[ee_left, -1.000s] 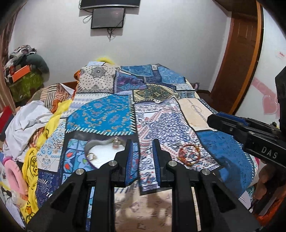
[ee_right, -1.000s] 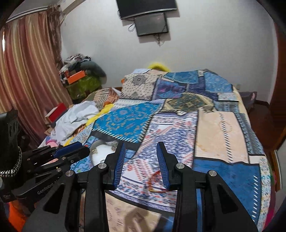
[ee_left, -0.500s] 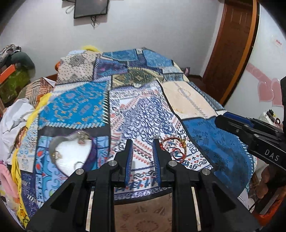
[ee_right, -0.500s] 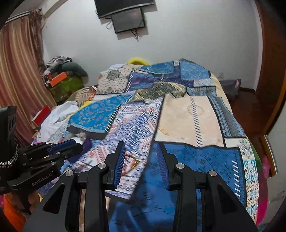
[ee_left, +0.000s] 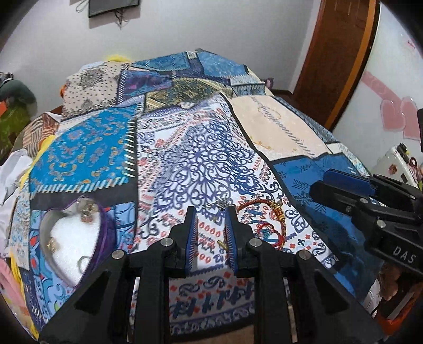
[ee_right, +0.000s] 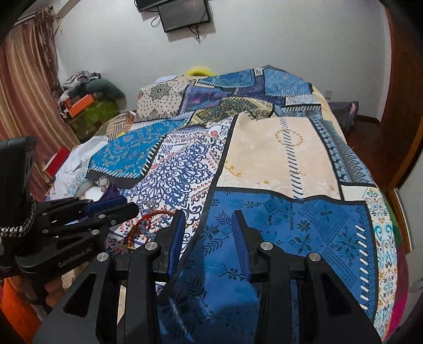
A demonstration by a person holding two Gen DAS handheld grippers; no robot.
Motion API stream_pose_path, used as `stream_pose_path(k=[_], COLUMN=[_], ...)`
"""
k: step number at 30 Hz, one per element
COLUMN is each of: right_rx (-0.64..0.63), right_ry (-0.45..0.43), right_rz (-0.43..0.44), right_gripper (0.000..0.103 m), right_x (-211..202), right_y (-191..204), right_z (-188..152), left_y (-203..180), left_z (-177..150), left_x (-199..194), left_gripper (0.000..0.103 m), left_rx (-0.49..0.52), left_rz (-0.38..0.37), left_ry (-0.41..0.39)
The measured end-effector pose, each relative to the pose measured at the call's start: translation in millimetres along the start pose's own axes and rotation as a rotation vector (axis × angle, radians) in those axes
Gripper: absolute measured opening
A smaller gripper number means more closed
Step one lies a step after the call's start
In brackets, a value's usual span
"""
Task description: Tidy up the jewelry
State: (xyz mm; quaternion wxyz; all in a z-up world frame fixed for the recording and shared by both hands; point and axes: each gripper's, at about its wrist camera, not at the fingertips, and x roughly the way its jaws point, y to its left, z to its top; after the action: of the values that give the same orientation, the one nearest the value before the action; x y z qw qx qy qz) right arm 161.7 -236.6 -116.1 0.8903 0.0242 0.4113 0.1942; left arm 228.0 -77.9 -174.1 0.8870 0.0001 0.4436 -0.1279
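A red cord bracelet with a gold bead lies on the patchwork bedspread, just right of my left gripper. A small silver piece lies just ahead of its tips and a tiny gold piece between the fingers. The left gripper is open and empty. A heart-shaped jewelry box with white lining holds several small pieces at the left. My right gripper is open and empty over the blue patch; the bracelet lies to its left.
The bedspread covers the whole bed. Clothes and a pile of items lie at the left side. A wooden door stands at the right. A screen hangs on the far wall.
Both grippers have swung right. The left one now stands beside the bracelet, with the heart box farther to its left. The right one moved over the blue patch.
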Motion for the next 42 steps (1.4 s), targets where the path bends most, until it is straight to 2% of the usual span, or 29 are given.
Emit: stream_pose_path(k=[10,12,13,16,23,29,39,42], right_rx=[-0.016,-0.019,-0.021,-0.027,-0.06,-0.105,-0.176,-0.196], right_ry=[0.016,0.02,0.022,0.033,0.032,0.015,0.069,0.094], right_rz=[0.001,0.001,0.005,0.01,0.019,0.029,0.059,0.041], right_gripper=[0.033,0.033,0.033,0.033,0.033,0.033,0.033,0.028], right_x=[9,10,11,13,13,16,43,52], right_y=[-1,0,1,3,16,36,70,75], right_z=[-2,-3,-3,-4,0,12,22,19], left_y=[4,6,8,15,24,35,59,64], left_z=[11,10,10,8,3,-3,-17,-20], left_x=[16,17,18,16,-2,-27,-43,-42], left_gripper=[0.021,0.017,0.01,0.008,0.008,0.008,0.008,0.008], left_rx=[-0.033,-0.044,-0.053,-0.083,-0.101,-0.092,-0.121,-0.136], left_rz=[-0.042,-0.054,-0.054,-0.071,-0.06,-0.01,0.017,0.013], left_ry=[-0.006,-0.012,-0.014,-0.019,-0.047,-0.095,-0.12,-0.117])
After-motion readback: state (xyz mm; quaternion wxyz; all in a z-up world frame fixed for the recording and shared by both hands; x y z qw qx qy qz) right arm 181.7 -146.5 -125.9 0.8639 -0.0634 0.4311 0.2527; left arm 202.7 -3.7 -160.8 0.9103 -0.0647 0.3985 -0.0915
